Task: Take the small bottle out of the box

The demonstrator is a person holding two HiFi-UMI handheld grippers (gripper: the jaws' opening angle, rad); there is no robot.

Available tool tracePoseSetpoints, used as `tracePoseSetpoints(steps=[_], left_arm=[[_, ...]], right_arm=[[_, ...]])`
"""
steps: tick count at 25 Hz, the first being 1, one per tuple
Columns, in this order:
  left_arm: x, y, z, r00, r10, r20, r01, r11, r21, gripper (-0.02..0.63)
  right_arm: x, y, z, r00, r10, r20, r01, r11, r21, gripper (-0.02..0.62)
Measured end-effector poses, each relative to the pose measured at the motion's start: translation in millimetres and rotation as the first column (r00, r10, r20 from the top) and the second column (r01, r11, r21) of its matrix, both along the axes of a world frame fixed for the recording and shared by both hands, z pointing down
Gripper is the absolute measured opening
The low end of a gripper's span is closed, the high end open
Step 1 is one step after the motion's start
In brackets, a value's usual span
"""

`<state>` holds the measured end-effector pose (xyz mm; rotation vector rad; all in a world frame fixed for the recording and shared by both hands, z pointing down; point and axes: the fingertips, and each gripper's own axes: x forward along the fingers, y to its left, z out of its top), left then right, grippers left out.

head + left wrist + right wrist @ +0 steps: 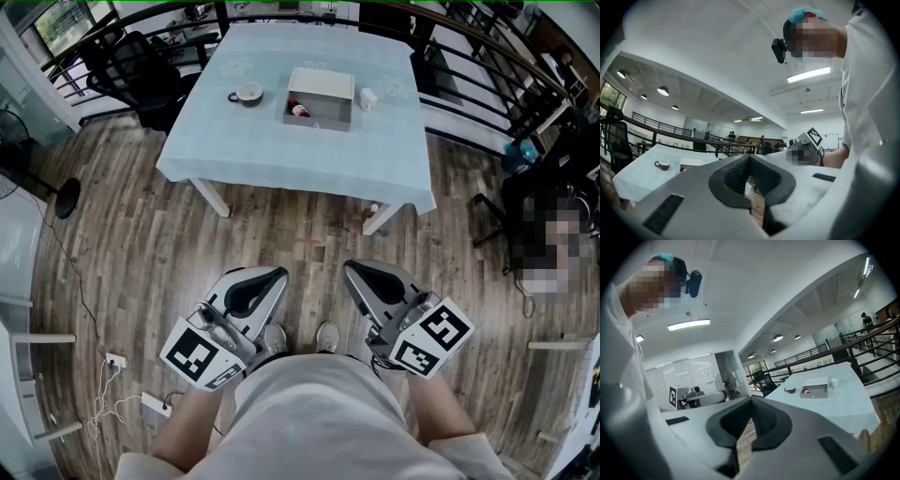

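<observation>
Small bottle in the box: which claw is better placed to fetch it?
Left, narrowly. Both the left claw and right claw hang shut, far from the table; the bottle lies at the left end of the box.

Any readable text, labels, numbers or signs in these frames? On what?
No readable text in any view.
Marker cubes on left gripper and right gripper: black-and-white square patterns only, no letters or digits.
Box and cup: too small to tell whether they carry any print.
</observation>
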<state>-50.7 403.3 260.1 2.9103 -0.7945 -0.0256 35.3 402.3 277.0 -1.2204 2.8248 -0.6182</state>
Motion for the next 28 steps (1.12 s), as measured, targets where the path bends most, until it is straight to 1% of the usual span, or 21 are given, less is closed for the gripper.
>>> tracePoseSetpoints(steps=[7,10,13,20,28], left_arm=[[15.0,0.6,1.0,1.000,-0.020,0.004,0.020,1.000,0.002,0.006],[24.1,4.3,3.9,1.000,-0.029,0.010,0.029,1.000,-0.002,0.006],[34.2,5.3,5.4,0.999,-0.046,0.016,0.046,0.999,-0.005,0.006],[61.8,5.6,7.9,0.997,-0.075,0.027,0.075,0.997,0.004,0.006],[77.5,-7.0,7.3,0.994,-0.105,0.038,0.104,0.995,0.007,0.006]], right_arm=[[15.7,-2.2,4.0,1.000,-0.005,0.003,0.005,1.000,-0.003,0.023],[26.8,-1.9,7.9,1.000,0.004,0.021,-0.004,1.000,-0.022,0.023],[38.3,-1.8,11.3,1.000,-0.013,0.025,0.013,0.999,-0.036,0.025],[73.2,-1.7,18.5,0.999,-0.029,0.015,0.029,0.999,-0.032,0.025],[100.3,-13.5,22.2,0.999,-0.030,0.015,0.030,0.999,-0.039,0.025]])
